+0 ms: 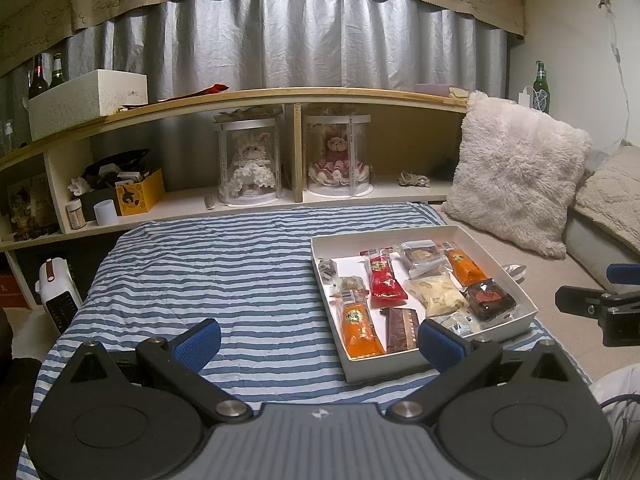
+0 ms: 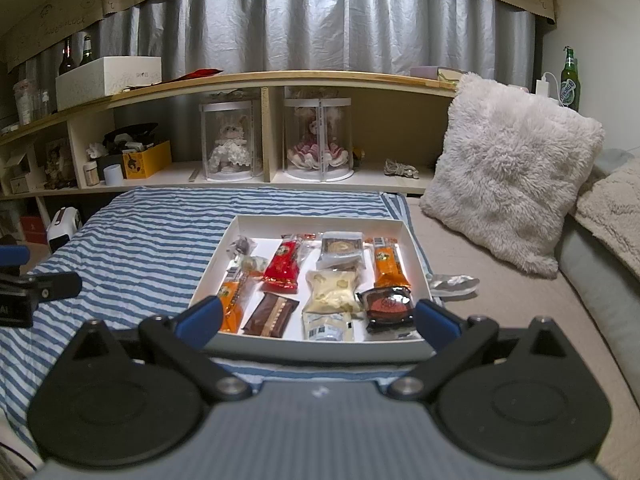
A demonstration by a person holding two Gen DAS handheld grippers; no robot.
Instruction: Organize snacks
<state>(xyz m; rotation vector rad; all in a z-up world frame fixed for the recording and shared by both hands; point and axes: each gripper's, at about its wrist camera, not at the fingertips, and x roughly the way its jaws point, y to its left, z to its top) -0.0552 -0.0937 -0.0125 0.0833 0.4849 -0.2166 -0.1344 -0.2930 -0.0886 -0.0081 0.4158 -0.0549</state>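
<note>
A white shallow box (image 1: 320,256) (image 2: 224,240) lies on a blue-striped cloth (image 1: 224,272) (image 2: 160,232). It holds several wrapped snacks: a red pack (image 1: 385,280) (image 2: 284,266), two orange packs (image 1: 358,326) (image 1: 464,266) (image 2: 388,264), a brown bar (image 1: 401,330) (image 2: 272,314), a pale yellow bag (image 1: 436,294) (image 2: 332,290) and a dark round cake (image 1: 490,298) (image 2: 390,306). My left gripper (image 1: 320,344) is open and empty, left of and in front of the box. My right gripper (image 2: 318,320) is open and empty, over the box's near edge.
A crumpled silver wrapper (image 2: 456,284) (image 1: 514,270) lies on the beige mattress right of the box. A fluffy pillow (image 2: 512,188) leans at the right. A low shelf (image 2: 280,80) with two doll cases stands behind. A white appliance (image 1: 58,292) stands on the floor at left.
</note>
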